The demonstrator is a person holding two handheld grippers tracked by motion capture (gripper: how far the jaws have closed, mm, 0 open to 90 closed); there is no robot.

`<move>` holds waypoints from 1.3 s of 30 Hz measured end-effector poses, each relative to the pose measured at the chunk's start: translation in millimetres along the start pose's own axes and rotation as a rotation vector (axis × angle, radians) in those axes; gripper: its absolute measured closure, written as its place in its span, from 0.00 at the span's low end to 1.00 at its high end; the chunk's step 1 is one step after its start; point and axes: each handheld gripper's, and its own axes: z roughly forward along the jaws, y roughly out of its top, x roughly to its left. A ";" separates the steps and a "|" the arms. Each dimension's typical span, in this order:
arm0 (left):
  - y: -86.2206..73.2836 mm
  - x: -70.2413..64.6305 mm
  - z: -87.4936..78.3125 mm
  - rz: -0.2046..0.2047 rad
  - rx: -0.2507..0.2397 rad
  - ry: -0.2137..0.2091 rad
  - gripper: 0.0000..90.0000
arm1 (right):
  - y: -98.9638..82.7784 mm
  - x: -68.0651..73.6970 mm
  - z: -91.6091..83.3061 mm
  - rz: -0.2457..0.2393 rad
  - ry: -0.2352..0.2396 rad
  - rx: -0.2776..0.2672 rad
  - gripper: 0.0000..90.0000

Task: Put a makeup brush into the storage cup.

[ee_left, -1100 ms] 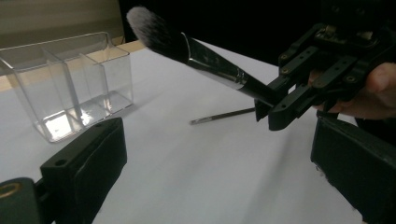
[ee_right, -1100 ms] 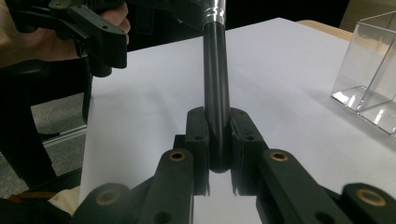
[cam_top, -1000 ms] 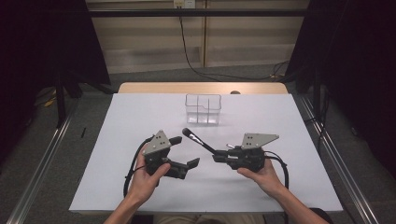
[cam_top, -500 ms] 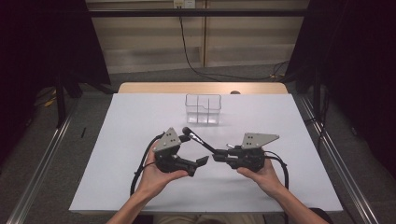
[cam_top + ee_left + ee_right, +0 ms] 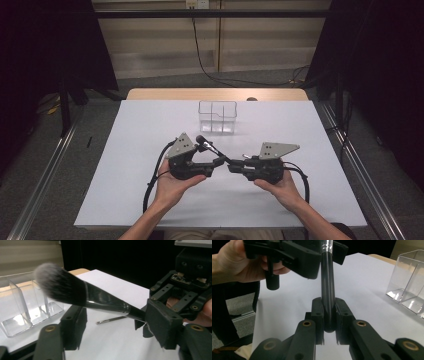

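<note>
Hiding most of the makeup brush (image 5: 212, 149) in the high view are the two hand-held grippers that meet over the middle of the white counter (image 5: 125, 165); there only its dark head and a short slanted stretch of handle can be made out. The right hand-held gripper (image 5: 329, 315) is clamped on the lower end of the black handle, whose rounded tip sits between the pads, as the right gripper view shows; the upper handle and silver ferrule are cut off at the top edge of that view. The left hand-held gripper (image 5: 112, 322) has just been closing its jaws with the brush between them, and in the left gripper view the right-hand pad lies against the handle just below the ferrule while the left-hand pad stands a little apart from it, so whether it truly presses I cannot tell. The brush is held above the counter, clear of it. Its long axis runs, in the high view, from the right hand-held gripper up and to the left, with the fluffy grey-tipped head pointing toward the far left and the handle end toward the person's right hand (image 5: 280, 187). A clear plastic organiser (image 5: 217, 116) with divided compartments stands farther back on the counter, well apart from the brush; its far edge is blurred in the left gripper view. A thin metal pin-like object (image 5: 110, 320) lies on the counter beneath the brush, too small to name.
</note>
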 end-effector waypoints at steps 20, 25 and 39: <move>7.4 4.6 -2.8 -0.136 -0.049 -0.067 0.73 | -2.6 0.8 3.5 -0.002 0.010 0.006 0.89; 10.8 5.3 -3.1 -0.155 -0.059 -0.083 0.78 | -3.0 1.5 5.6 -0.002 0.015 0.004 0.89; 19.6 -2.3 -1.1 -0.156 -0.071 -0.153 0.88 | -3.8 2.9 10.9 0.005 0.015 0.005 0.88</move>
